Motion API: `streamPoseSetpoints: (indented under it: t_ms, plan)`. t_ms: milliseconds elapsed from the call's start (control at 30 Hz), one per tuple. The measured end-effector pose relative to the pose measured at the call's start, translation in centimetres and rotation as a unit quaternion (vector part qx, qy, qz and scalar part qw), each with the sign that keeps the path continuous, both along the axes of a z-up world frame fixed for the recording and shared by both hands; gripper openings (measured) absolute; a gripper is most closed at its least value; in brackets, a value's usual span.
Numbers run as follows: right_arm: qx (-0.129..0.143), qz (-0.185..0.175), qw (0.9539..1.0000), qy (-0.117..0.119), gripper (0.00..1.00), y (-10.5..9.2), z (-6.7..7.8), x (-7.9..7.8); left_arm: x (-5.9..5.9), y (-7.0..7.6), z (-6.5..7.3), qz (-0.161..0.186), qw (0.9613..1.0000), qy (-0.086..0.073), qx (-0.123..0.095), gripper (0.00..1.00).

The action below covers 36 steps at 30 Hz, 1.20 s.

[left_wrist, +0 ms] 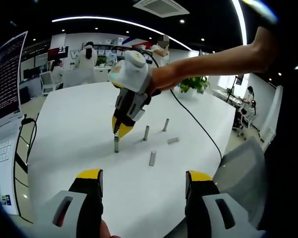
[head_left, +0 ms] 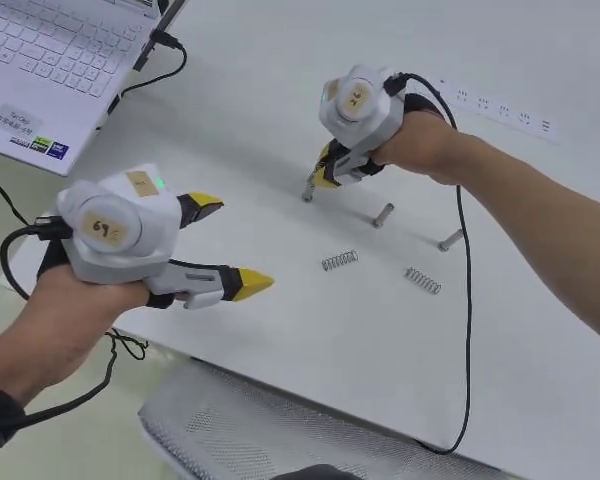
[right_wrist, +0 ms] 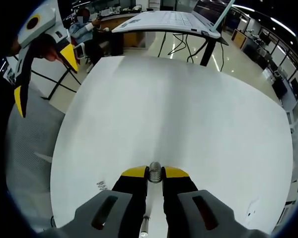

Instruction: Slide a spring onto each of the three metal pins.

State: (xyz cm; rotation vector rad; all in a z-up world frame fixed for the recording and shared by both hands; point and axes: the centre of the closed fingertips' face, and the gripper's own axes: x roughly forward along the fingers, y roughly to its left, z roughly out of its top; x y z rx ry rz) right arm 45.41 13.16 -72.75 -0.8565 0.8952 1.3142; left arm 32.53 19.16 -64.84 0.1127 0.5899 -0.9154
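Note:
Three short metal pins stand in a row on the white table: left pin (head_left: 307,192) (left_wrist: 116,145), middle pin (head_left: 383,214) (left_wrist: 146,132), right pin (head_left: 450,240) (left_wrist: 165,124). My right gripper (head_left: 321,180) (left_wrist: 120,131) (right_wrist: 155,173) is shut on a spring (right_wrist: 155,171), held right at the top of the left pin. Two loose springs lie on the table, one (head_left: 339,260) (left_wrist: 152,157) nearer me and another (head_left: 422,280) (left_wrist: 173,140) to its right. My left gripper (head_left: 230,245) (left_wrist: 144,174) hovers open at the near left, holding nothing.
An open laptop (head_left: 50,50) sits at the far left with a black cable (head_left: 160,70) trailing from it. A white power strip (head_left: 500,110) lies at the far right. A grey mesh chair (head_left: 260,430) stands against the table's near edge.

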Motion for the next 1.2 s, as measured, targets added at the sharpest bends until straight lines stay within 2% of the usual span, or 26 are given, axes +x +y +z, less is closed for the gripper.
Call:
streamPoseSetpoints:
  t_ms: [667,1200]
  plan:
    - [-0.022,0.014,0.9996,0.012,0.09,0.8,-2.0,-0.4,0.1,0.6,-0.1,0.010,0.9999,0.002,-0.001,0.63]
    - [-0.042,0.028,0.9984,0.025,0.09,0.6,-3.7,-0.6,0.6,0.8,0.1,0.015,0.9999,-0.001,-0.003,0.63]
